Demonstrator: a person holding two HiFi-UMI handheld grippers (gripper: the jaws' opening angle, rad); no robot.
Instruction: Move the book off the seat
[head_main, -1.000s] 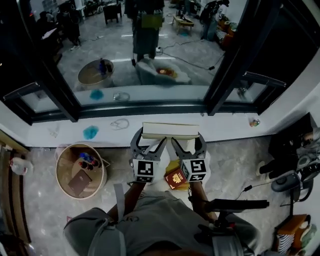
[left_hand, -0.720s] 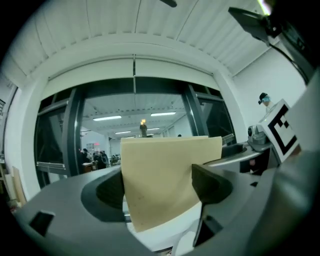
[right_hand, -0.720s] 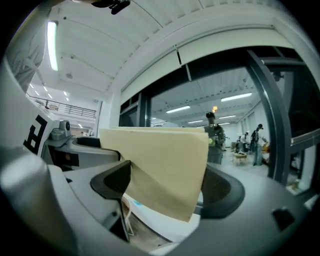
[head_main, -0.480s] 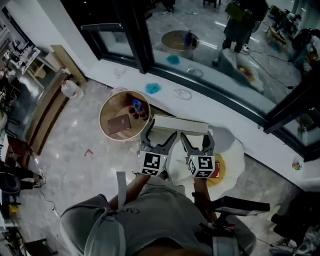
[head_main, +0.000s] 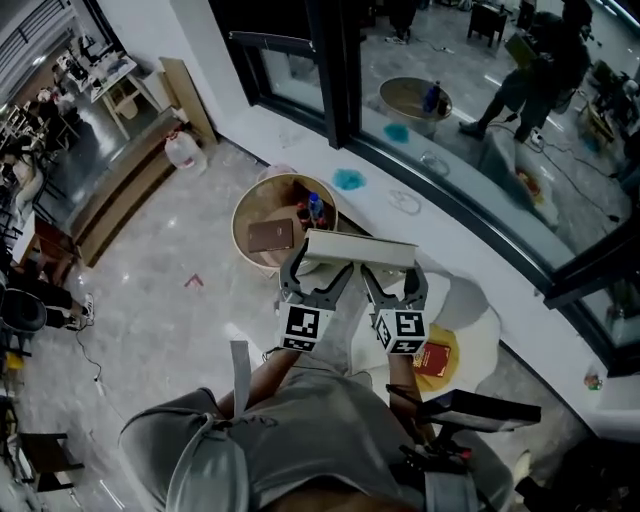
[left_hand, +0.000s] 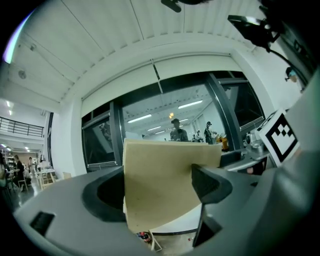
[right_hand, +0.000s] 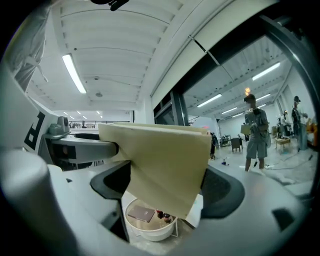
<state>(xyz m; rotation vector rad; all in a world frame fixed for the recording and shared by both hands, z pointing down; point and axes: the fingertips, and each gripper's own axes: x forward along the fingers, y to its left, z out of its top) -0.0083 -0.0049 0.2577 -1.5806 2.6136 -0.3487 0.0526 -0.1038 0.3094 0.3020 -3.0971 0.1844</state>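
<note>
Tan-covered book (head_main: 360, 250), held level in the air above the floor, clear of the seat. The left claw (head_main: 322, 270) and the right claw (head_main: 392, 274) are both closed on it, side by side along its near edge. Lower right is the white seat (head_main: 472, 312), carrying a red booklet (head_main: 433, 360). At left is a round counter (head_main: 262, 205) with a brown notebook (head_main: 272, 234).

The book (head_main: 358, 250) lies crosswise in the left tool (head_main: 318, 268) and the right tool (head_main: 392, 272), above the floor. A round basket (head_main: 240, 215) holding a notebook (head_main: 272, 234) stands just beyond its left end. The seat (head_main: 470, 310), with a booklet (head_main: 432, 358) on it, lies below and to the right.
</note>
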